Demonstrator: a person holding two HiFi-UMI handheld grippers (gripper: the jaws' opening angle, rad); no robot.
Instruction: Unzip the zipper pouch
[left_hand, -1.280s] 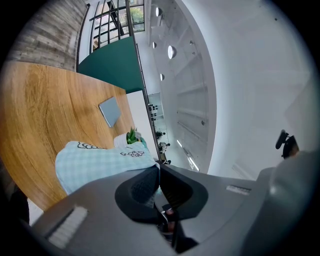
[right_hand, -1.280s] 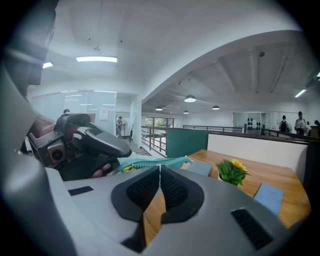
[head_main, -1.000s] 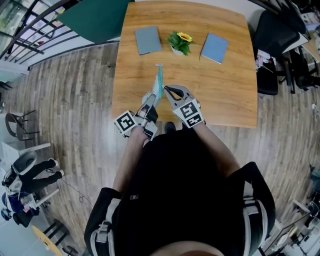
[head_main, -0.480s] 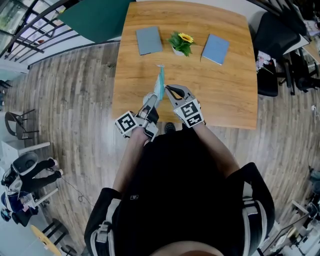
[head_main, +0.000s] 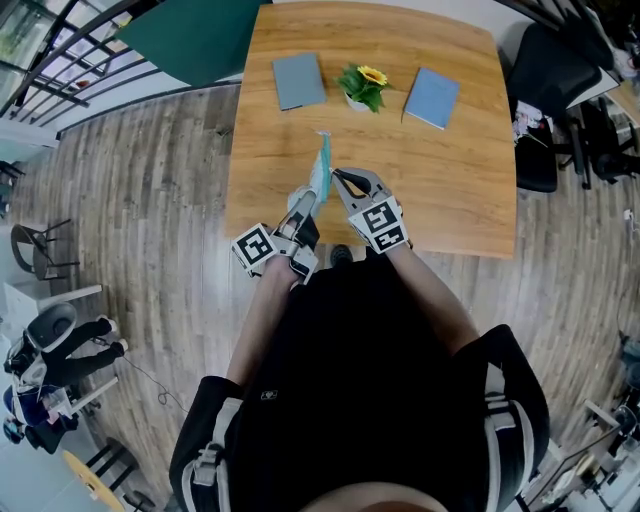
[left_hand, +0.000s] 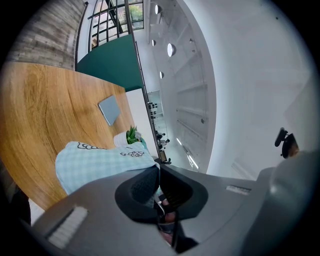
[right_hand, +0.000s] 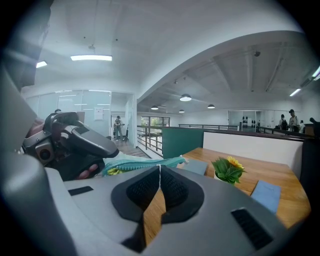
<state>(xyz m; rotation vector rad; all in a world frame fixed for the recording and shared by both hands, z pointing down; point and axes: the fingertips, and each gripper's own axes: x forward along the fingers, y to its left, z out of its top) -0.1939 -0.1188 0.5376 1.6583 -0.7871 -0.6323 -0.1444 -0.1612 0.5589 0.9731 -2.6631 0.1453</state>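
**Head view**
- Table (head_main: 450, 180): is carrying a notebook (head_main: 298, 80), a plant (head_main: 360, 86) and a second notebook (head_main: 432, 97) in a row along its far side, all well apart from the pouch.
- Chairs (head_main: 545, 110) are standing at the right, and a green panel (head_main: 195, 35) is showing at the far left.
- Nothing is lying between the grippers and the pouch.
- Pouch (head_main: 321, 165): is hanging over the table's near half, on edge, with its long axis running away from the person toward the plant.
- Left gripper (head_main: 306, 200): is clamping the pouch's near end.
- Right gripper (head_main: 335, 176): has its jaws pressed together and is touching the pouch's right side.
- The person's dark clothing is covering the table's near edge.

**Left gripper view**
- The pads are pinching one corner of the pouch.
- The pouch's checked face is spreading out to the left over the table.
- The plant is peeping over the pouch, partly hidden by it, with one notebook lying beyond.
- The gripper body is cutting off the pouch's lower part.

**Right gripper view**
- The jaws are meeting at their tips.
- The zipper (right_hand: 145, 164) is running left to right just past those tips.
- It is not clear whether the tips are nipping its pull.
- The left gripper and a hand (right_hand: 89, 173) are holding the pouch's left end and are hiding it.
- The plant and both notebooks are sitting off to the right.
- Distant people (right_hand: 287, 120) are too small to make out.
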